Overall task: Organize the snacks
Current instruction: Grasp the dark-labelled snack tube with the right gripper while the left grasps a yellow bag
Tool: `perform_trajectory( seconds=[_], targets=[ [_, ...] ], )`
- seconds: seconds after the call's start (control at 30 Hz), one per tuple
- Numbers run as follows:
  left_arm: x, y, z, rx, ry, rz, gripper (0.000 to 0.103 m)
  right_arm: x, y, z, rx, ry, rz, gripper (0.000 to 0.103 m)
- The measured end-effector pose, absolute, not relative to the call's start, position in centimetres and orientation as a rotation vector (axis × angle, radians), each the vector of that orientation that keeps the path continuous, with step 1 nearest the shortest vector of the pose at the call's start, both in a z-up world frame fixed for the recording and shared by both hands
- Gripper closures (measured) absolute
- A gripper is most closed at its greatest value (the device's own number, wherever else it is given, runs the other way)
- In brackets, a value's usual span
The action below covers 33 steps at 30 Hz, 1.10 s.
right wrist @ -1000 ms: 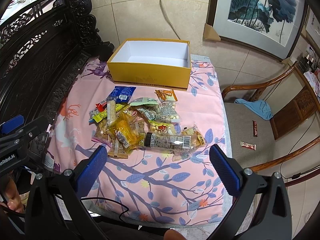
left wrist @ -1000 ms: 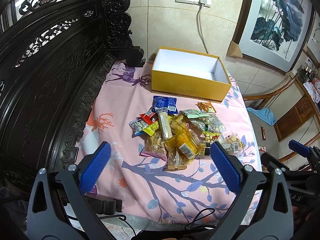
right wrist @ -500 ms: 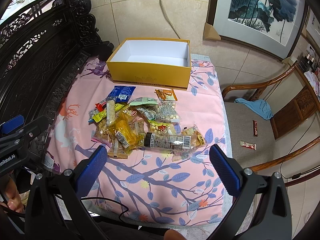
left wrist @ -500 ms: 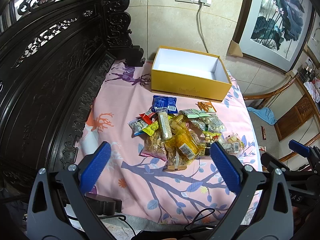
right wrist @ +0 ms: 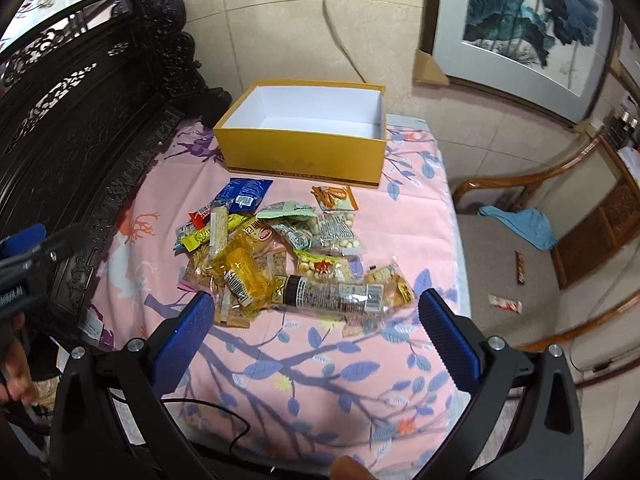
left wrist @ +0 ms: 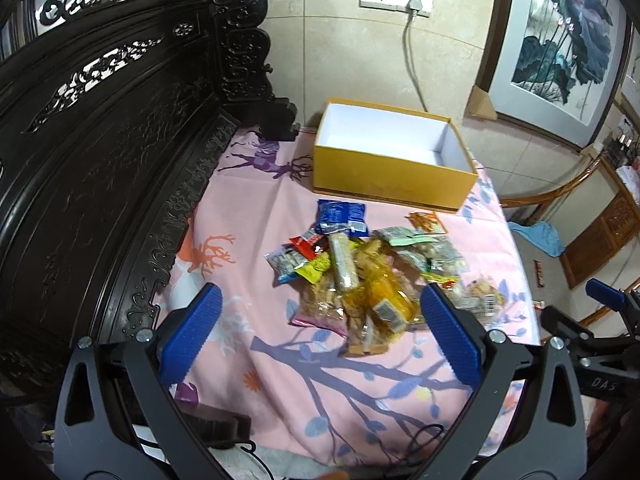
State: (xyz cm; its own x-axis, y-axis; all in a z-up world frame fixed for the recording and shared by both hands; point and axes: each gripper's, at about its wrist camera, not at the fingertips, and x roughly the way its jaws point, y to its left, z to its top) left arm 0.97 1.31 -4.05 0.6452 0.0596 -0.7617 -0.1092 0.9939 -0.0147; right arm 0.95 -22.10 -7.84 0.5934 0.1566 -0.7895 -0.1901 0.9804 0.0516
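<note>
A pile of snack packets (left wrist: 368, 276) lies mid-table on the pink patterned cloth (left wrist: 248, 216); it also shows in the right wrist view (right wrist: 280, 256). An open yellow box (left wrist: 394, 184) with a white empty inside stands behind the pile, also in the right wrist view (right wrist: 304, 160). A blue packet (left wrist: 340, 216) lies nearest the box. My left gripper (left wrist: 320, 332) is open and empty, above the table's near edge, short of the pile. My right gripper (right wrist: 316, 332) is open and empty, just in front of a long clear packet (right wrist: 332, 294).
A dark carved wooden screen (left wrist: 100, 140) runs along the table's left side. A wooden chair (right wrist: 560, 208) with a blue cloth (right wrist: 524, 224) stands to the right, with two wrappers (right wrist: 506, 303) on its seat. A cable (right wrist: 224, 412) hangs at the table's front edge.
Both grippers have moved slightly forward toward the pile. Both stay open. The snacks and box have not moved.
</note>
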Motion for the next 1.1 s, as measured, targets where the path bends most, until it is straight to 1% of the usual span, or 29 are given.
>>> perform_trajectory(
  seconds=[0.2,0.3,0.43,0.57,0.73,0.87,0.93,0.97,1.0,1.1],
  targets=[
    [1.4,2.9,-7.0,-0.082,0.897,0.113,0.002,3.7,-22.8,-14.8,-0.137,0.933,0.362,0.002],
    [1.6,3.2,-7.7,-0.086,0.916,0.118,0.002,4.9,-22.5,-17.0,-0.254,0.916,0.434,0.008],
    [1.4,3.6,-8.4,-0.107,0.916,0.125,0.002,6.1,-21.8,-18.7,-0.411,0.878,0.525,0.010],
    [1.5,3.8,-9.1,-0.131,0.927,0.133,0.002,6.8,-20.8,-20.6,-0.580,0.871,0.618,0.019],
    [1.8,4.0,-10.3,-0.152,0.958,0.165,0.002,7.7,-19.6,-23.6,-0.769,0.864,0.731,0.025],
    [2.0,4.3,-11.1,-0.178,0.981,0.208,0.002,7.9,-18.4,-25.4,-0.878,0.842,0.806,0.044],
    [2.2,4.4,-11.5,-0.203,0.989,0.223,0.002,7.8,-18.2,-25.7,-0.900,0.814,0.843,0.049],
    [2.3,4.6,-11.8,-0.216,0.996,0.231,0.002,7.9,-18.2,-25.7,-0.903,0.804,0.857,0.057],
    [2.6,4.6,-12.1,-0.232,1.003,0.243,0.002,7.9,-18.2,-25.5,-0.898,0.803,0.865,0.068],
    [3.5,4.2,-13.1,-0.275,1.018,0.239,0.002,8.1,-18.8,-24.6,-0.831,0.823,0.877,0.076]
  ],
)
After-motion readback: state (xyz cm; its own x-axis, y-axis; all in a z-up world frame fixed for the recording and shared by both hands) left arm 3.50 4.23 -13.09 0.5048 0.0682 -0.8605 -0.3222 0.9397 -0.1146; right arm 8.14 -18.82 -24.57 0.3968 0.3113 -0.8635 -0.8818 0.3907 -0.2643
